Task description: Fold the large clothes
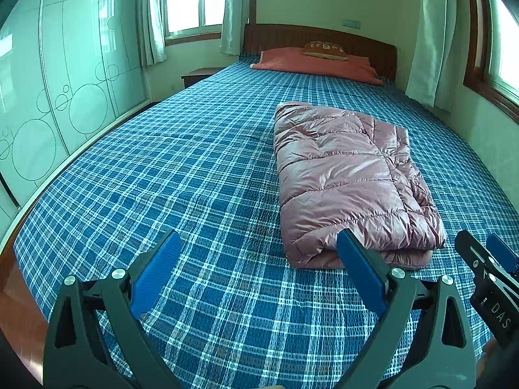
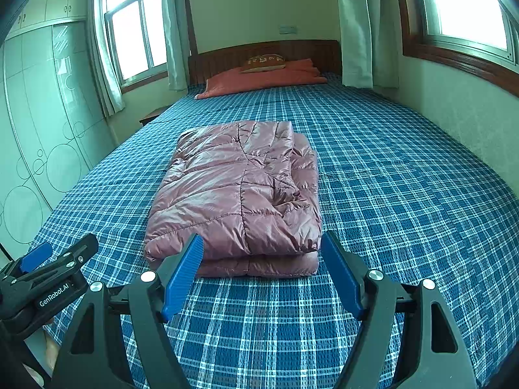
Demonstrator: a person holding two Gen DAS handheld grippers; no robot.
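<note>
Left wrist view has my left gripper (image 1: 258, 253) hanging over the blue plaid bedspread (image 1: 181, 175) with its jaws spread wide and nothing between them. The pink puffer jacket (image 1: 350, 178) sits already folded into a chunky rectangle, just ahead and off to the right of that gripper, lying flat on the bed. On the right wrist cam my right gripper (image 2: 261, 251) is lined up straight at the jacket's near edge, jaws apart too, pads not touching the fabric (the blue fingertips (image 2: 189, 261) only overlap it in the picture). Both tools are side by side, each peeking into the other's view. Up by the wooden headboard (image 2: 266, 53) there's an orange pillow (image 2: 259, 79), well apart from the jacket.
</note>
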